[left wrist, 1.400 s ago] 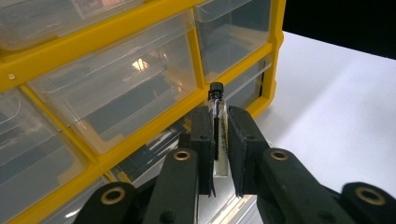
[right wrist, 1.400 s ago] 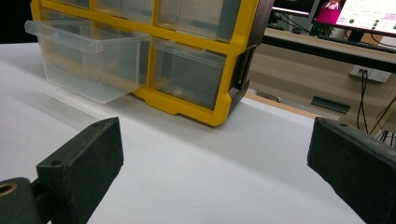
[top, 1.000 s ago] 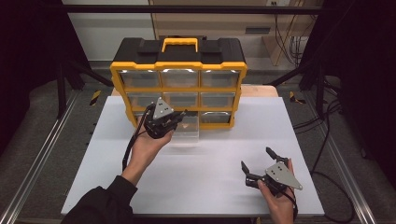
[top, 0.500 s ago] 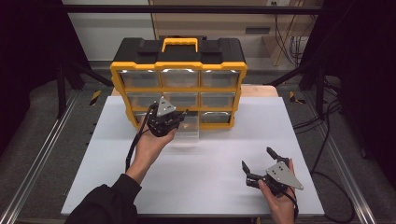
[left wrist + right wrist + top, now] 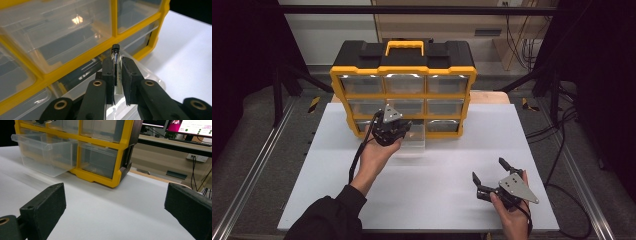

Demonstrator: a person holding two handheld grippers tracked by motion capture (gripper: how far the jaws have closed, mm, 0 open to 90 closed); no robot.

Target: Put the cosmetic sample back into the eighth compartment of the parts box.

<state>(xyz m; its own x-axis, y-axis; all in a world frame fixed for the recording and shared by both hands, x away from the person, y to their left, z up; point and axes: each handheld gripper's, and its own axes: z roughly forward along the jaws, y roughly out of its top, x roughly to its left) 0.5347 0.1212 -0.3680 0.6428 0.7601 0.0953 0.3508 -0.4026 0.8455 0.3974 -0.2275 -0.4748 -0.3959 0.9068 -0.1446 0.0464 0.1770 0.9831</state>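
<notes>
Just in front of the yellow organiser cabinet (image 5: 403, 90), above its pulled-out clear drawer (image 5: 414, 142), the left tool (image 5: 117, 75) is clamping a small glass vial (image 5: 116, 62) with a black cap between its two black pads, the vial standing roughly upright with the cap poking out beyond the jaw tips. In the high view the left tool (image 5: 393, 129) is hovering over the near end of that bottom-middle drawer.

The grip is looking narrow: the pads are catching the vial along a slim, smooth glass body, so a slight loosening or a knock against the yellow frame could be letting it slip or twist out. If it is being released from this height, it may be bouncing off the drawer's rim and rolling onto the white bench (image 5: 437, 200). The drawer is also hanging well out of the cabinet, so a downward push on its front could be tipping it.

Well away from the cabinet, at the bench's near edge, the right tool (image 5: 492, 180) is resting with jaws spread wide and empty.
</notes>
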